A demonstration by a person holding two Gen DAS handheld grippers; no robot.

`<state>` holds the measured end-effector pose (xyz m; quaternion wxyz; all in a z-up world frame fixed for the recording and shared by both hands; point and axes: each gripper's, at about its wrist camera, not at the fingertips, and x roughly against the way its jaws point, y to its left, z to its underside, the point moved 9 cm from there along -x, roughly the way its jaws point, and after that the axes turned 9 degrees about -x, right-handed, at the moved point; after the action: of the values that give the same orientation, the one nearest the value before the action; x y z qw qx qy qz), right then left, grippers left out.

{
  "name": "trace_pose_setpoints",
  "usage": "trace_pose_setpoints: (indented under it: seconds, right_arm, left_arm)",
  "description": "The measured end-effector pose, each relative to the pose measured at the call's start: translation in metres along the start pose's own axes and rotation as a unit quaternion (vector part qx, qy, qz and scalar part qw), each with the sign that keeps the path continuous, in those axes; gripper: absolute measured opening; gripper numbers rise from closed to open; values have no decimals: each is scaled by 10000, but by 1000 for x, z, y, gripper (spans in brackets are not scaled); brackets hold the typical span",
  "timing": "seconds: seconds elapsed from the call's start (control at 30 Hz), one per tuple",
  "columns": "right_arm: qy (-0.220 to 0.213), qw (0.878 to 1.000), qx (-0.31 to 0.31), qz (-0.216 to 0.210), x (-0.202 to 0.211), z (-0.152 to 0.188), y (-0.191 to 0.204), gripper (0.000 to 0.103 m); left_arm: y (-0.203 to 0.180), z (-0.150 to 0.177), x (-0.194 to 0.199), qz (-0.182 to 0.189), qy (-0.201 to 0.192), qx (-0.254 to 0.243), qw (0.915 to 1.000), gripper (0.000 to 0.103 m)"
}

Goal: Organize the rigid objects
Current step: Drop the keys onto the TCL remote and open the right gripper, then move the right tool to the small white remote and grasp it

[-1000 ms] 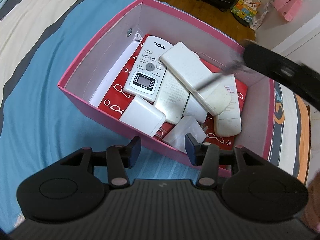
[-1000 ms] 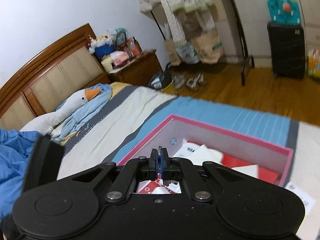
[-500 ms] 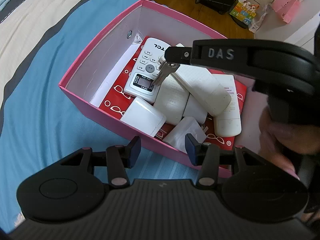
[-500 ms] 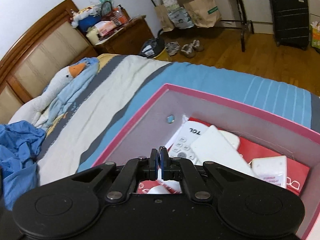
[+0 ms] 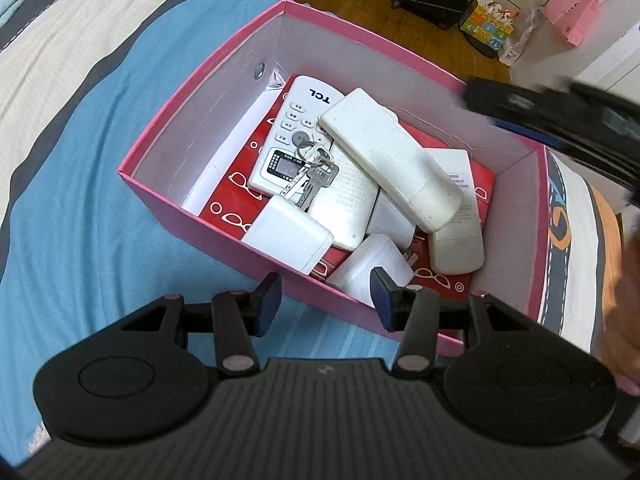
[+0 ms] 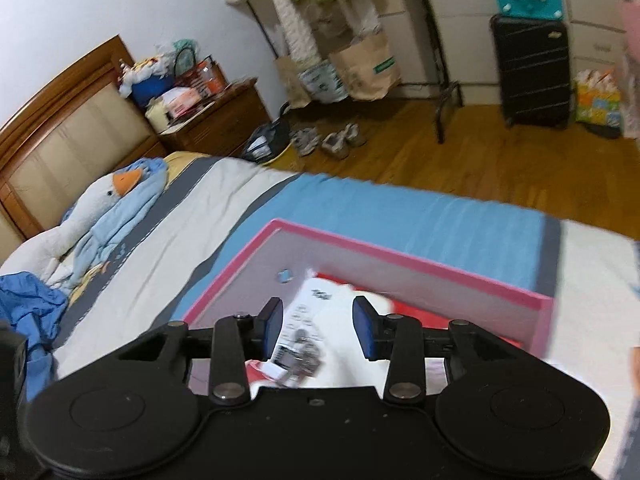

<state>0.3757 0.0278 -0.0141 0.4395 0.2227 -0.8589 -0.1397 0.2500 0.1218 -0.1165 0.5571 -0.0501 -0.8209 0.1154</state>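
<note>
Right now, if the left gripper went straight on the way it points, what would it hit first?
Probably the white charger block just inside the pink box's near wall, seen between the left gripper pads; depth is unclear.

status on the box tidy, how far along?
Done: the keys lie in the pink box on the TCL remote, alongside other white remotes and chargers. In hand: nothing; the right gripper is opening with its fingers empty, and the left gripper hangs empty by the box's near wall. Left: no loose items show on the bedspread.
</note>
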Motion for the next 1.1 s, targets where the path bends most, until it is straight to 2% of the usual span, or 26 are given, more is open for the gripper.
trace_pose_setpoints:
  seconds: [0.27,0.43,0.53,0.63,0.7,0.77,0.87,1.0,1.03,1.1]
  right_arm:
    - [-318,9984,-2,463,73,6,-59,45]
    - [-443,9971,-156,605,94,15,-103,46]
    - [-402,9969,11,675,86,23,-125,47]
    - [-254,9950,437,866,65,36,-142,49]
    - [-155,9931,708,918,50,46,-151,55]
    - [-146,9889,1073,1019,34,57,-159,64]
    - [-155,9795,1543,1288,13,68,-173,66]
    - [-50,9787,1437,1468,-13,70,-192,67]
    - [-113,9778,1433,1522,-16,69,-195,73]
    - [-226,9803,1260,1502,-18,67,-201,74]
  left_arm:
    - [-1,1,0,-41,-4,7,10000,47]
    - [-2,1,0,-83,-27,19,10000,47]
    - [-2,1,1,-87,-47,48,9999,47]
    - [-2,2,1,-84,-69,51,9999,47]
    - [-1,2,2,-70,-79,60,9999,47]
    - [-1,2,2,-63,-94,57,9999,47]
    - [0,3,3,-36,-124,60,9999,47]
    - [0,3,3,-8,-148,60,9999,47]
    - [0,3,3,-8,-158,54,9999,47]
    - [2,3,3,41,-167,145,9997,48]
